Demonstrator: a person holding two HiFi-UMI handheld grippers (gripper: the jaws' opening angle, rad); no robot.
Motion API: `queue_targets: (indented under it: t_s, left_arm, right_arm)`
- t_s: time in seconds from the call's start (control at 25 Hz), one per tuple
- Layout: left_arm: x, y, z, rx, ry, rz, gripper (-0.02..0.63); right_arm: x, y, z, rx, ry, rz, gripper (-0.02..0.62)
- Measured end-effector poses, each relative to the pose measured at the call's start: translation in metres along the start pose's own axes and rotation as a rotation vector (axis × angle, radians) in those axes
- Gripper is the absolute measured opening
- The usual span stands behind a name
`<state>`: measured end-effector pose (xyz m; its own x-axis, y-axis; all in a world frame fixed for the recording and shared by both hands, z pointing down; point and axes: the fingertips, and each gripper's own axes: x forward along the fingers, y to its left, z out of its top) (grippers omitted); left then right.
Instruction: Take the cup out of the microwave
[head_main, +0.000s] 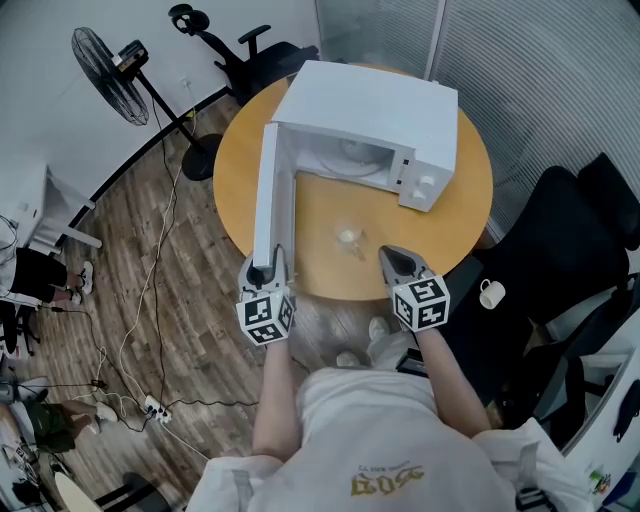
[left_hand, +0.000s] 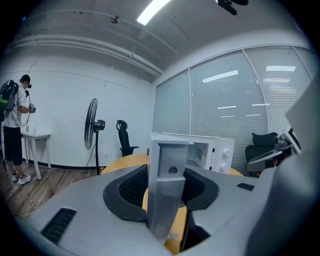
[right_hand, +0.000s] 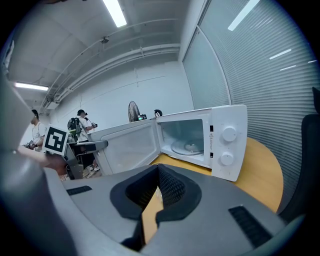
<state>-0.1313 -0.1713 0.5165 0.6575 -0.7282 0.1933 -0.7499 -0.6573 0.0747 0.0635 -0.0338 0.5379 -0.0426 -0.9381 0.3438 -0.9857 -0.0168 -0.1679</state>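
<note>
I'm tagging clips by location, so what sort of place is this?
Probably an office: a swivel chair, glass walls with blinds, and a round table bearing a microwave.

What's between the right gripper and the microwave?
In the head view, a small clear cup stands on the table between them; otherwise bare tabletop.

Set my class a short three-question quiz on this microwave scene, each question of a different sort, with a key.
1. True or false: the microwave door is shut.
2. What is the left gripper clamped on? A) a spoon B) the door's edge C) a plate
3. In one word: are the right gripper jaws open or shut?
Key: 1 false, the door stands wide open. 2 B. 3 shut, with nothing between them.
</note>
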Motion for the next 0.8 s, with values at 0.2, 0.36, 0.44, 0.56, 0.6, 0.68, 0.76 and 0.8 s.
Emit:
queue_targets:
  t_s: [0.2,0.36,0.44,0.56,0.6,0.68,0.76,0.8]
  left_arm:
    - [-0.0002,0.0003,0.0,-0.009,-0.003,-0.001,0.178]
    - [0.0001,0.0002,-0.0009,-0.017,-0.003,0.002,0.179]
    - [0.0002,-0.0003,-0.0001,-0.017,-0.003,0.001,0.179]
    - [0.0003,-0.0002,-0.0008,-0.016,-0.006,-0.001,0.179]
    - [0.0003,0.0001,-0.0012,-0.017,-0.006,-0.001,0.179]
    - [0.0,0.0008,-0.0018,-0.018,-0.006,-0.001,0.179]
    - [-0.0009,0.0018,-0.0023,-0.019,-0.006,0.001,0.179]
    - [-0.0014,0.0024,-0.0026,-0.019,-0.006,0.002,0.179]
  right_arm:
    - [-0.0009,-0.0005,-0.0012,0.0,0.001,-0.001,0.011]
    - [-0.0013,-0.0027,-0.0012,-0.012,0.006,0.001,0.012]
    - [-0.0025,-0.003,-0.0004,-0.014,0.006,0.004,0.012]
    - [-0.0036,-0.0021,-0.0008,-0.016,0.006,0.008,0.012]
    - [-0.0037,-0.0017,-0.0016,-0.016,0.006,0.01,0.011]
    - [-0.0034,-0.0005,-0.0032,-0.015,0.007,0.012,0.011]
    - [-0.0032,0.0012,-0.0047,-0.015,0.011,0.015,0.012]
    - [-0.0031,0.0021,-0.0055,-0.015,0.013,0.017,0.012]
